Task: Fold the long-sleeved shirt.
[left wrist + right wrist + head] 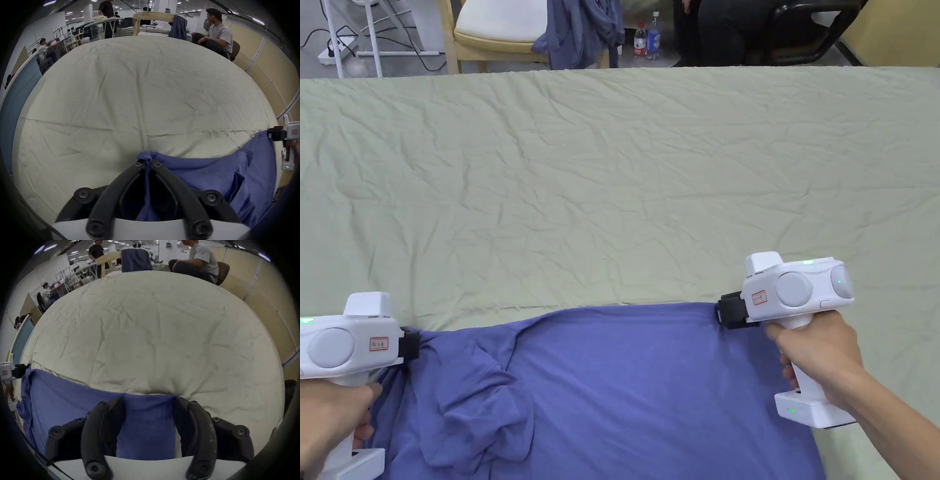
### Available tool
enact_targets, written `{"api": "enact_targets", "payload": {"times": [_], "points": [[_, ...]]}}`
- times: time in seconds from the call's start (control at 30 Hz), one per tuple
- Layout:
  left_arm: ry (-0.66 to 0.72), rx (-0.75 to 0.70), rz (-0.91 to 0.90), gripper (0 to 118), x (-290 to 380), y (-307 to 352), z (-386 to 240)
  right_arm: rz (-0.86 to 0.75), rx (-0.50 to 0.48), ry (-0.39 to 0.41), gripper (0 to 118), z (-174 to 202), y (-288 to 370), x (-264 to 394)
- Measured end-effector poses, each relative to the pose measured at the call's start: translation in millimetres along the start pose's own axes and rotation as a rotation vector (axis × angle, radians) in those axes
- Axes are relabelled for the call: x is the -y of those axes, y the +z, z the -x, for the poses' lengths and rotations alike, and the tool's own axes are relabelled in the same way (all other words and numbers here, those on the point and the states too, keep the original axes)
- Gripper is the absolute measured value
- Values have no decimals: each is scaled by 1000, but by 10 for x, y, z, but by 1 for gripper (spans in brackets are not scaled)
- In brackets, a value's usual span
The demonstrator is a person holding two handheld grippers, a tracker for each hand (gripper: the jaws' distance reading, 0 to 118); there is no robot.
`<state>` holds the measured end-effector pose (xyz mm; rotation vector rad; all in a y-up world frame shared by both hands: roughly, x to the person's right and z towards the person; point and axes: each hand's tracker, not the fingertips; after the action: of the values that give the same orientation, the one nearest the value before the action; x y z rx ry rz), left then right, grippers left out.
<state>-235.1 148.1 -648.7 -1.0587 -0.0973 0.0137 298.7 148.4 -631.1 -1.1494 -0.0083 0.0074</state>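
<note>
Blue shirt (625,387) lies at the sheet's (612,187) near edge. Left gripper (147,162) pinches one shirt corner; right gripper (149,404), jaws wide, straddles the other corner.

Ahead of you: wide table (612,156) under wrinkled pale-green sheet. Beyond far edge: wooden chair (487,31), blue garment (581,28) draped, two bottles (647,37) on grey floor. Beige partition (267,73) on your right.

wide bare sheet (625,156) beyond shirt (625,387); chair (494,28) past far edge.
</note>
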Motion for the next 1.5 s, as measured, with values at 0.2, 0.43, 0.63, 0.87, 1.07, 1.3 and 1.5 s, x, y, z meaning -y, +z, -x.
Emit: {"api": "enact_targets", "payload": {"times": [0.2, 0.43, 0.63, 0.87, 1.07, 1.3, 1.5], "points": [[-50, -36, 6, 5, -49, 43, -60, 20, -22, -36, 6, 22, 148, -85], [-39, -16, -94, 4, 13, 632, -122, -89, -39, -38, 4, 17, 766, 181], [3, 25, -192, 4, 361, 1331, -108, -201, -78, -16, 4, -95, 1395, 650], [50, 52, -261, 4, 1018, 1976, -63, -257, -104, -8, 4, -143, 2062, 1471], [64, 81, -264, 4, 1713, 2285, -79, -252, -119, 0, 4, -87, 2287, 2218], [95, 70, -217, 4, 2425, 2346, 17, -176, -122, 3, 4, -107, 2106, 2939], [151, 74, -170, 4, 2753, 2225, 205, -126, -105, 23, 4, -42, 2015, 3248]]}}
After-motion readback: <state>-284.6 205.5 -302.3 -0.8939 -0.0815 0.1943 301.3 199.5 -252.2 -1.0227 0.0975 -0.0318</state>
